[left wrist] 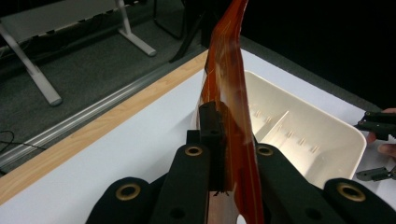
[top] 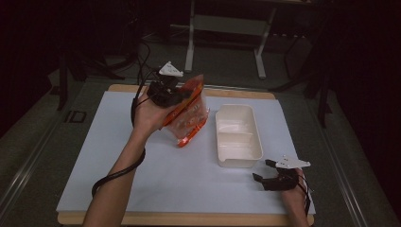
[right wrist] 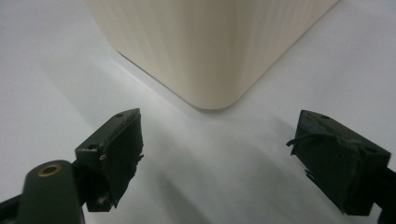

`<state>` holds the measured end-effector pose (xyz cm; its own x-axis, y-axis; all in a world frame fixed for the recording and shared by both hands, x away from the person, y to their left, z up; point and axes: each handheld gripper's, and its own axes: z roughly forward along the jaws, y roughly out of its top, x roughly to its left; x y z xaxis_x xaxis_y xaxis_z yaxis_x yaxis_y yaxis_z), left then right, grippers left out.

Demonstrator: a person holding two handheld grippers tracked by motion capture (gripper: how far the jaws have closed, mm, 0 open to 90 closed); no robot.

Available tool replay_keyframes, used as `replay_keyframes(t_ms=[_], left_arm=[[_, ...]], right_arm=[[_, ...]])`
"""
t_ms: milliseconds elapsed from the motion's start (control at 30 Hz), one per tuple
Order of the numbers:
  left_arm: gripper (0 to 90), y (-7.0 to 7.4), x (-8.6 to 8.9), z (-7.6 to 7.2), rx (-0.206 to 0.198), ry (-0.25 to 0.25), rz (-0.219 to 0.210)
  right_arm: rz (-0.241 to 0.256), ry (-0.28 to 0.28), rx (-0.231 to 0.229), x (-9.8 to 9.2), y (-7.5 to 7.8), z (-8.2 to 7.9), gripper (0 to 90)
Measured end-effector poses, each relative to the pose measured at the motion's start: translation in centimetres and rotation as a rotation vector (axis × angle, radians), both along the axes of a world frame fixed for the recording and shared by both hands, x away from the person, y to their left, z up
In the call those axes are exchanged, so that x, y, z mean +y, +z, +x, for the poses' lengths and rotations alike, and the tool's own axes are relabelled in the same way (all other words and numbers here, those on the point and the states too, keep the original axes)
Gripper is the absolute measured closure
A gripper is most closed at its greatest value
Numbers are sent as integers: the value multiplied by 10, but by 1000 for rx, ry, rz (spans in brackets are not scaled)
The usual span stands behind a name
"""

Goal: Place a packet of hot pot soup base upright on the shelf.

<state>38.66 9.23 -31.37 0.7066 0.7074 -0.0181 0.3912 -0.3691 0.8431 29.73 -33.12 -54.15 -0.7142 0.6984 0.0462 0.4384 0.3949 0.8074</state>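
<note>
Left claw [top: 176,96], raised, pinches orange bag [top: 189,111] beside cream tray [top: 239,158].

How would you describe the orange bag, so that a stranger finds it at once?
On the white table mat, left of the cream tray, the left gripper holds the orange bag upright. It is the one bright, crinkly, partly see-through thing there.

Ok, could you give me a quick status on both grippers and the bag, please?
Left gripper shut on orange snack bag, held above the mat. Right gripper open, empty, near the cream tray. Nothing between bag and tray.
</note>
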Motion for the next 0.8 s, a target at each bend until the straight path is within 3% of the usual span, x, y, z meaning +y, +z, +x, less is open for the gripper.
replay_keyframes(t_ms=[333,800], left_arm=[[900,12,-2,6,-3,-6,-41],[900,22,-12,16,-7,-17,-63]], right_arm=[[3,0,3,0,0,0,156],[6,0,3,-1,0,0,156]])
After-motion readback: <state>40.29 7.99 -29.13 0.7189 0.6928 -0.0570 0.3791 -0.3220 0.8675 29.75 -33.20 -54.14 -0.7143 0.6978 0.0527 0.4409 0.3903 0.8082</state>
